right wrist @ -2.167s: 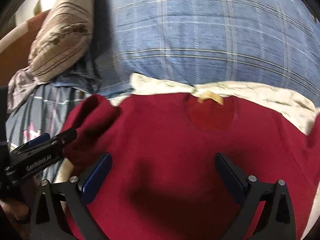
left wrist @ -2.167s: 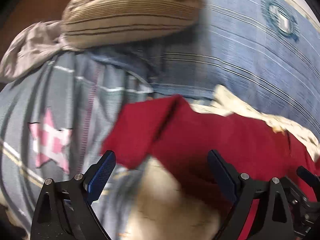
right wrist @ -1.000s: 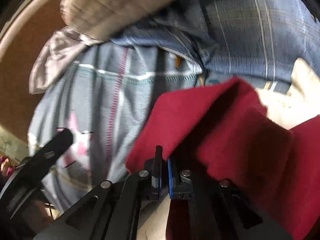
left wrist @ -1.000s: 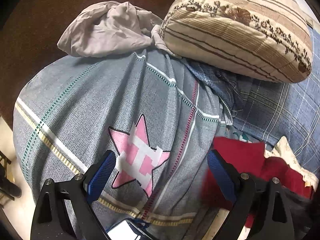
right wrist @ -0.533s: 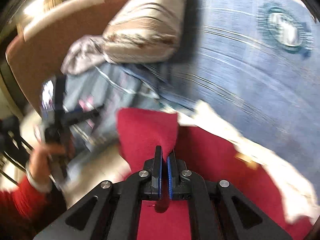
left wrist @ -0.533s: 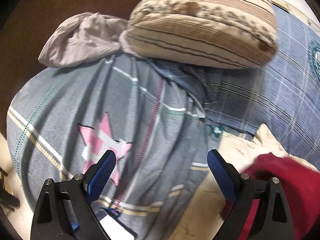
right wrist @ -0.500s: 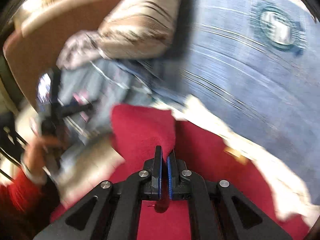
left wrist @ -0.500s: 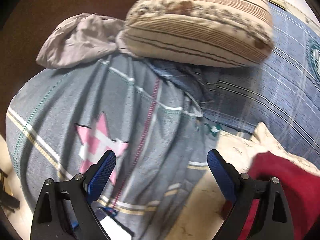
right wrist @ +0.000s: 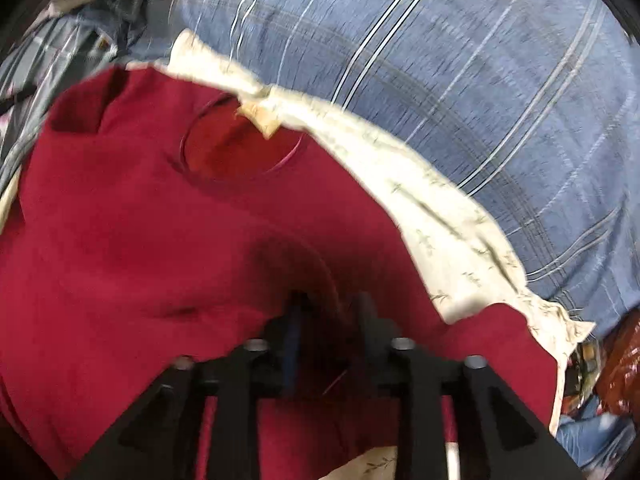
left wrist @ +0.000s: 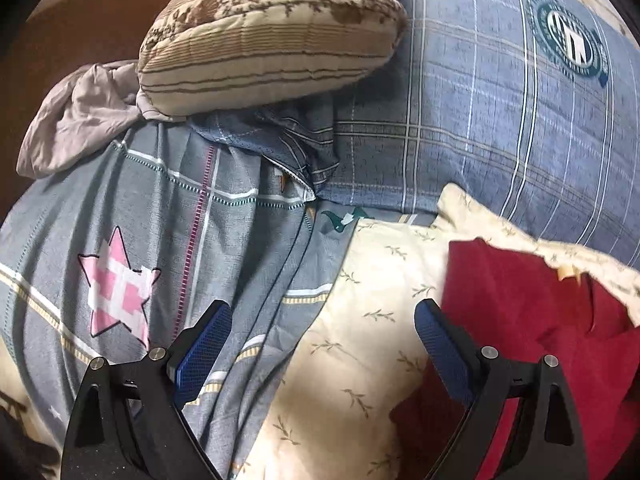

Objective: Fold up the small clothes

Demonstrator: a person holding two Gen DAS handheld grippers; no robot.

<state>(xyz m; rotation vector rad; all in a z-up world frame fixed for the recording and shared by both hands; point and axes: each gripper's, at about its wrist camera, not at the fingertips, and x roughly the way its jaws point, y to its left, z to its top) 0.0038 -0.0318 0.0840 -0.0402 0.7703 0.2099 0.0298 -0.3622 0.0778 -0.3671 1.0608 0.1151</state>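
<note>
While the red shirt [right wrist: 168, 248] lay spread on the cream floral cloth [right wrist: 448, 248] over the blue plaid bedding [right wrist: 460, 80], its near-left sleeve [right wrist: 80, 114] sat folded inward over the body. The right gripper [right wrist: 328, 320] had just been opening; its jaws stood partly apart over the shirt's middle, and blur made it unclear whether fabric remained between them. The left gripper [left wrist: 320, 344] stood wide open and empty above the cloth, beside the shirt's edge [left wrist: 472, 280]. Risks noted: a fold of knit could snag on a pad as the right gripper withdrew, dragging the laid sleeve back open; the loose cloth beneath could slide and skew the fold; haste could leave the far sleeve uneven.
</note>
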